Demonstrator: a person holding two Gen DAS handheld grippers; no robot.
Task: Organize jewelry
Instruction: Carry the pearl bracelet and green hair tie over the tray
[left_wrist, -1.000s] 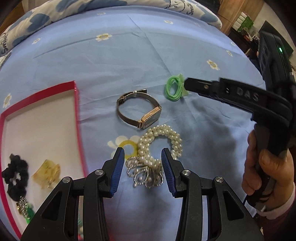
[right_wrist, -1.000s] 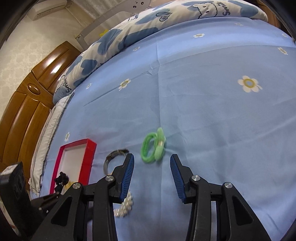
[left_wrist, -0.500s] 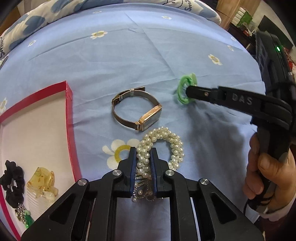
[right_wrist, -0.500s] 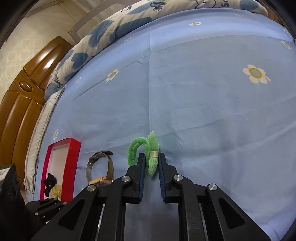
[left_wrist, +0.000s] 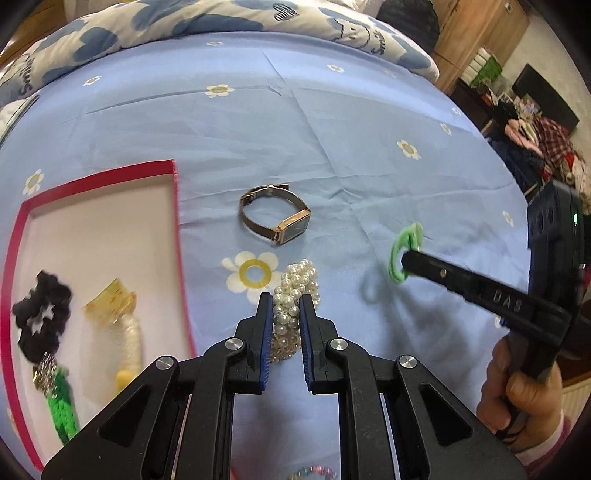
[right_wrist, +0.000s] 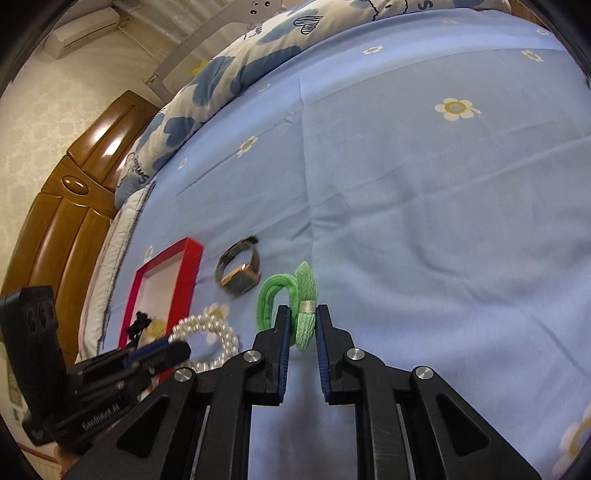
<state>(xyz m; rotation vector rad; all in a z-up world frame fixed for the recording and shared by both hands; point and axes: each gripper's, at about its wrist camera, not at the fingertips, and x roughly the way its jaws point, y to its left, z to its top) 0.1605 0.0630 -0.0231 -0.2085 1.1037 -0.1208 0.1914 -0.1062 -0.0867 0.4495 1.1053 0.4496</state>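
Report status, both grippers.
Left gripper shut on pearl bracelet. Right gripper shut on green hair tie. Watch unboxed. Path to red tray clear.

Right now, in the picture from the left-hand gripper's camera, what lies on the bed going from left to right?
Red tray holding a black scrunchie and a yellow hair clip → watch → pearl bracelet, pinched by the left gripper → green hair tie, pinched by the right gripper.

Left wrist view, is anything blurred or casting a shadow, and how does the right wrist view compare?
Left wrist view: the items in the red tray are smeared, the watch is sharp, and the green hair tie casts a shadow on the sheet. Right wrist view: hair tie crisp, straight lines bowed toward the edges, glare on the wooden headboard.
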